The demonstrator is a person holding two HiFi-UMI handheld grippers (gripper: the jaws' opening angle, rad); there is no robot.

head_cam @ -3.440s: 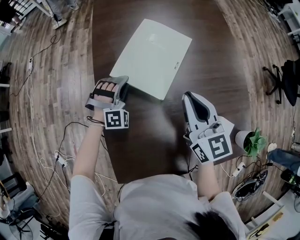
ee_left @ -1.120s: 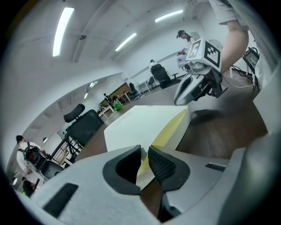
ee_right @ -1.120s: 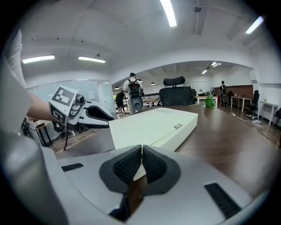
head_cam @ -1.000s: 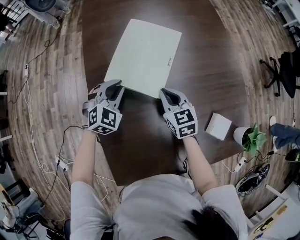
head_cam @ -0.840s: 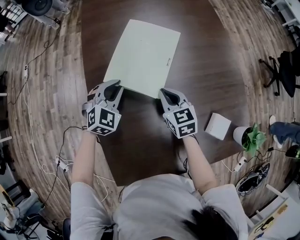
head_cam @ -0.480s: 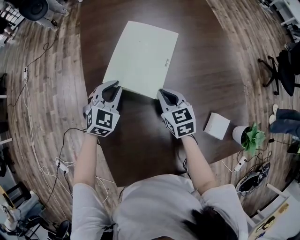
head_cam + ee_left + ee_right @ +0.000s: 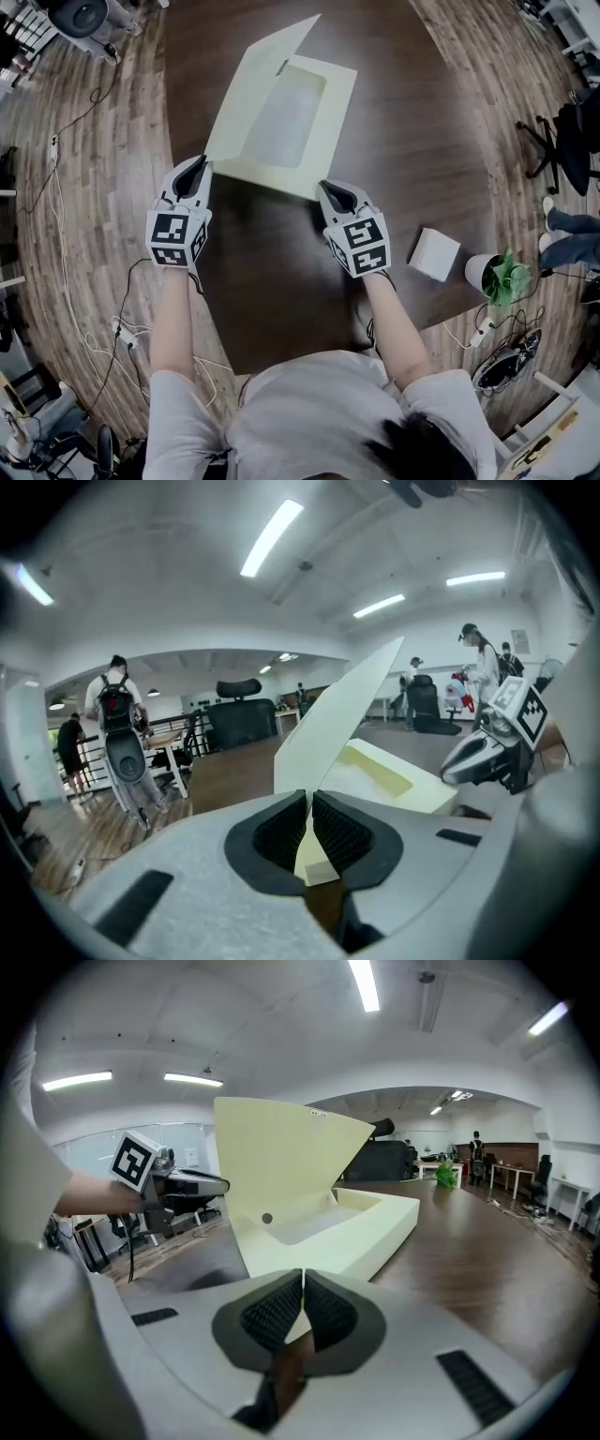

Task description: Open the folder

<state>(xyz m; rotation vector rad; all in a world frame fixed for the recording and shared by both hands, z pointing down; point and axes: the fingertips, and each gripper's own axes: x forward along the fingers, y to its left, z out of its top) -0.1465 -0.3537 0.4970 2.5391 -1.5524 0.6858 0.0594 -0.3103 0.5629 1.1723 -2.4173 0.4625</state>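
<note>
On the dark wooden table (image 7: 422, 141), the pale yellow cardboard box folder (image 7: 328, 127) lies half open: the left gripper (image 7: 199, 167) pinches its raised cover (image 7: 253, 94) by a corner, the right gripper (image 7: 328, 190) is clamped on the base's near corner, and the cover is not yet laid fully back.

Dark table (image 7: 281, 281) carries folder (image 7: 281, 117) (cover raised), perhaps a box (image 7: 437, 253)

On table (image 7: 281, 291), toward far side: folder (image 7: 328, 131), base flat, cover (image 7: 246, 103) tilted up along left side. At cover's near-left corner: left gripper (image 7: 201, 167), jaws pinched on it. At base's near-right corner: right gripper (image 7: 325, 191), jaws closed on edge. Right of right gripper, on table near edge: small box (image 7: 436, 253). Just beyond table edge, right of box: potted plant (image 7: 503, 277).
</note>
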